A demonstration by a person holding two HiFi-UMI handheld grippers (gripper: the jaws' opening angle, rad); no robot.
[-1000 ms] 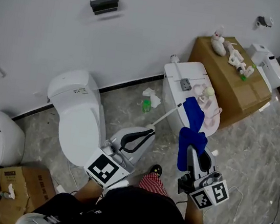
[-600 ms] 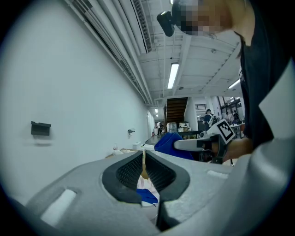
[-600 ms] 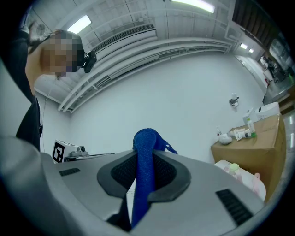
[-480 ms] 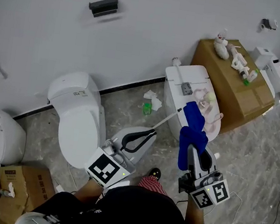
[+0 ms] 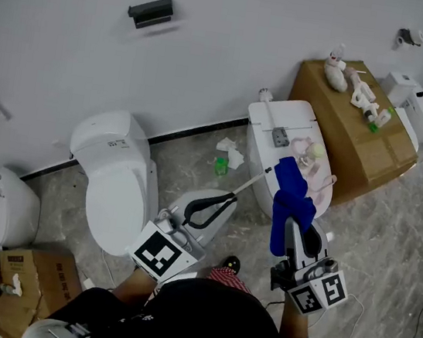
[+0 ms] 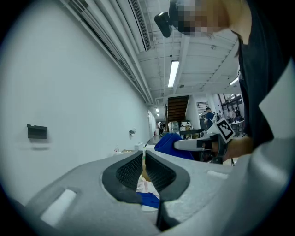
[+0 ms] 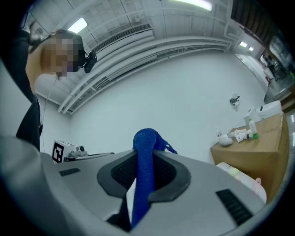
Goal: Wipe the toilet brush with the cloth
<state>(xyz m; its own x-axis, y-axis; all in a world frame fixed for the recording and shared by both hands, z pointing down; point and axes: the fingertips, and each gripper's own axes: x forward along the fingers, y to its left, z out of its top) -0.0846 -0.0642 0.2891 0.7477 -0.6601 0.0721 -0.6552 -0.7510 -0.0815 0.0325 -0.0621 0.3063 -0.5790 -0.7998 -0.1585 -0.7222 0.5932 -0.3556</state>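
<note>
The wiping step looks to be at its very start. At mid-frame in the head view the left tongs (image 6: 144, 156) are pressed shut on the thin white handle of the toilet brush (image 5: 250, 181), which slants toward the upper right. Its far end meets the upper fold of the blue cloth (image 5: 291, 199); whether the two actually touch, and where the bristle end lies, I cannot tell. Just right of that, the right tongs (image 7: 145, 156) are clamped on the cloth, which stands up out of them and flops over. The next move probably calls for drawing the cloth along the handle, or sliding the handle through the cloth, while both grips stay firm, since the loose fold could slip off so thin a rod. Around them, a white toilet (image 5: 116, 182) stands at the left. Crumpled paper (image 5: 232, 150) and a small green bottle (image 5: 221, 164) lie on the floor below the wall. A second toilet (image 5: 269, 122), close behind the cloth, could be bumped on a long stroke. A cardboard box (image 5: 371, 144) fills the upper right.
</note>
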